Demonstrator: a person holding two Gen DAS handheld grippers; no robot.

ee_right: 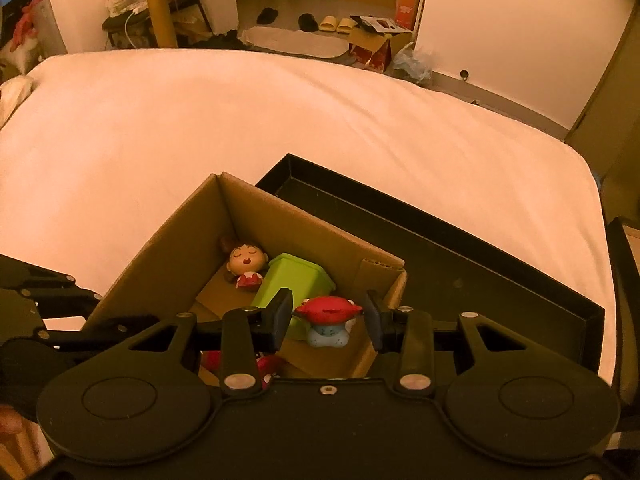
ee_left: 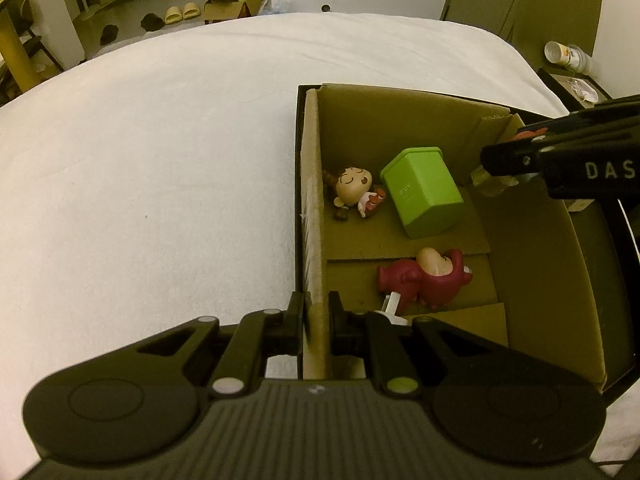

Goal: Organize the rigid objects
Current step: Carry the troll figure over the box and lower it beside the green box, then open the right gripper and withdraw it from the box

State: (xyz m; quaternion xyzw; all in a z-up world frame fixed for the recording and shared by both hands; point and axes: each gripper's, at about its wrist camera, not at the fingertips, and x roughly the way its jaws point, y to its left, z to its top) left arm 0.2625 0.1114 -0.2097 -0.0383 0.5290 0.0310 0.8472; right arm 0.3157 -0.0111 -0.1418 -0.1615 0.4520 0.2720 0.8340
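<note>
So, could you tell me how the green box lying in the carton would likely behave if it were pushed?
The green box looks rigid with flat sides, so it would probably slide, not roll. It lies tipped on one side already, and the doll close beside it might get nudged.

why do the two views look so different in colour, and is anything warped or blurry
Left wrist view: greenish-yellow cast, bed sheet near white, cardboard box walls bowed by the fisheye. Right wrist view: warm orange-pink cast, bed edge curved; the red-hatted figure is sharp.
</note>
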